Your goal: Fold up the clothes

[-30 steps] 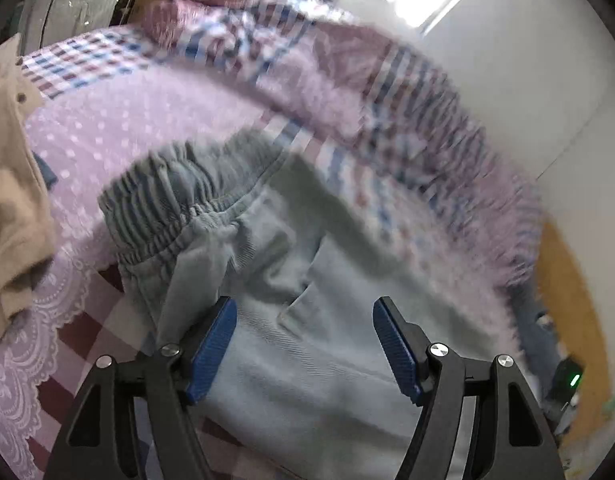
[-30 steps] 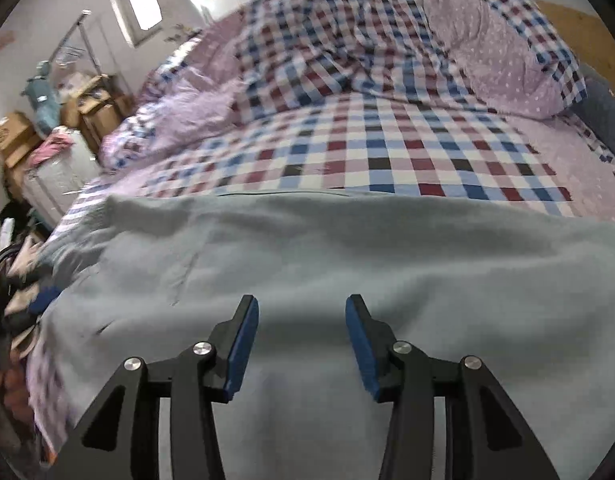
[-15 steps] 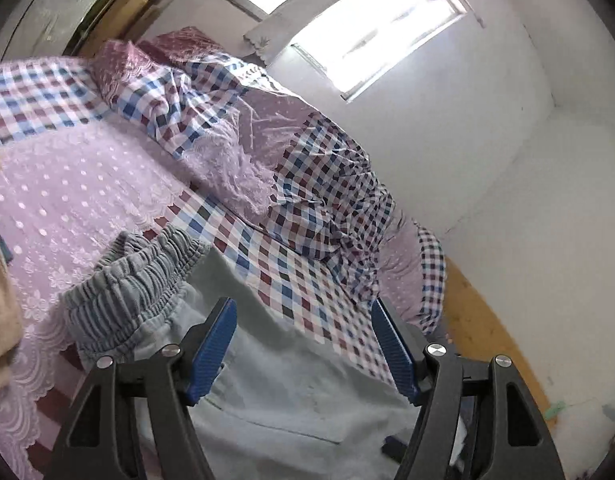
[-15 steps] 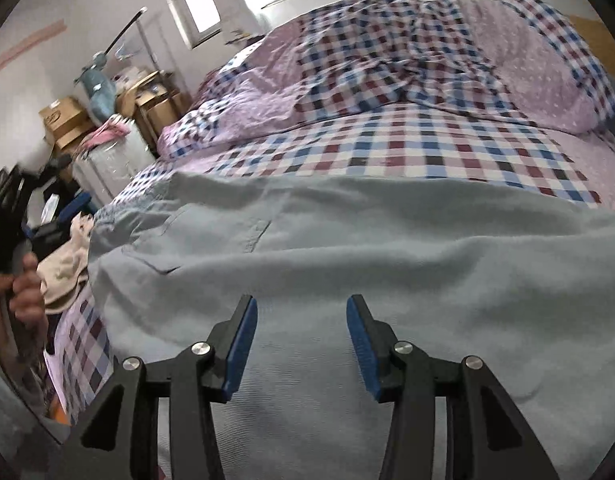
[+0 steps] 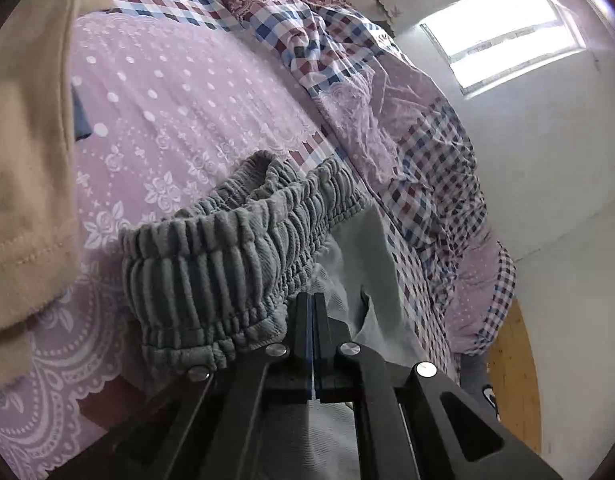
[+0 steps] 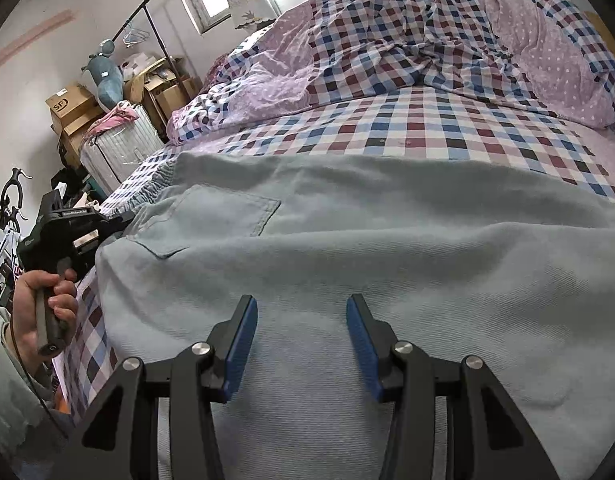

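A pair of pale grey-blue trousers [image 6: 387, 240] was spread across the near part of the bed [image 6: 427, 128], lying over a checked sheet [image 6: 407, 120]. In the right wrist view, a patch pocket [image 6: 223, 212] was seen on the left portion of the garment, and the crumpled duvet [image 6: 407, 40] lay at the far side of the bed.

The right gripper [image 6: 299, 340] was held just above the trousers with its blue-padded fingers [image 6: 239, 340] spread apart and nothing between them.

The left gripper [image 5: 313, 320] was seen with its fingers pressed together at the edge of the trousers, just beside the gathered elastic waistband [image 5: 227, 256]; fabric appeared to be pinched there (the exact fold caught could not be made out). The waistband was bunched and raised off the bed. In the right wrist view, the same gripper was seen at the far left, grasped by a hand [image 6: 39, 312].

A beige garment [image 5: 23, 140] lay at the left in the left wrist view, on a lilac lace-patterned cover [image 5: 167, 120]. Cardboard boxes [image 6: 71, 108] and a suitcase [image 6: 119, 148] stood beyond the bed at the far left.
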Demonstrator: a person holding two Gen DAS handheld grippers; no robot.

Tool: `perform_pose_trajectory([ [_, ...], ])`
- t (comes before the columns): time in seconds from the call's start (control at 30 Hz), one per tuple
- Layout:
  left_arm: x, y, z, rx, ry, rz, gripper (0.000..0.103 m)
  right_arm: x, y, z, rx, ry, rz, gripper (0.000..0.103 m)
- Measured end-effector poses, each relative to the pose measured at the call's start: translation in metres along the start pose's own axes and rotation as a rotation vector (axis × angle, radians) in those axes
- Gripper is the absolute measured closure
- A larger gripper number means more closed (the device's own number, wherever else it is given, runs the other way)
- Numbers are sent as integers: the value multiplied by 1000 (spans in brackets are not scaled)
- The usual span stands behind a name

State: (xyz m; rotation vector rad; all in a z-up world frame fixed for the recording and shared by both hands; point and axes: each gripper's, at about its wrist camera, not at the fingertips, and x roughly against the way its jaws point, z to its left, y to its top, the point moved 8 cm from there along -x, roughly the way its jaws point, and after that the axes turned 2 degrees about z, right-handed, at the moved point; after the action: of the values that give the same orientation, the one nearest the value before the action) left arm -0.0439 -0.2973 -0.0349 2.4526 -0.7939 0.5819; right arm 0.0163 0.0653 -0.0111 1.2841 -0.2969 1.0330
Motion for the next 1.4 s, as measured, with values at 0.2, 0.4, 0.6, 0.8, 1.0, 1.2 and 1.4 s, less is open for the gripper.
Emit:
perform_pose_trajectory([
  [0.2, -1, -2, -2, -29, -9, -20, 100, 0, 0, -1, -9, 9, -1, 53],
  [0.4, 33, 0, -13, 92, -96, -57, 78, -1, 1, -1, -9, 0, -2, 53],
  [0.6, 82, -9, -31, -72, 109, -163, 10, -1, 3, -3, -30, 14, -6, 53],
  [0.8, 69, -17, -2, 24, 162, -70, 10, -1, 1, -3, -38, 8, -13, 53],
  [1.0, 42, -10, 12, 51, 148, -49, 10, -2, 2, -3, -37, 15, -15, 50],
  [1.2, 16, 11, 4, -30, 170, -43, 10, -5, 2, -2, -27, 29, -11, 43],
  [1.4, 15, 15, 1, -35, 205, -66, 45, -5, 2, -1, -32, 43, -13, 41],
])
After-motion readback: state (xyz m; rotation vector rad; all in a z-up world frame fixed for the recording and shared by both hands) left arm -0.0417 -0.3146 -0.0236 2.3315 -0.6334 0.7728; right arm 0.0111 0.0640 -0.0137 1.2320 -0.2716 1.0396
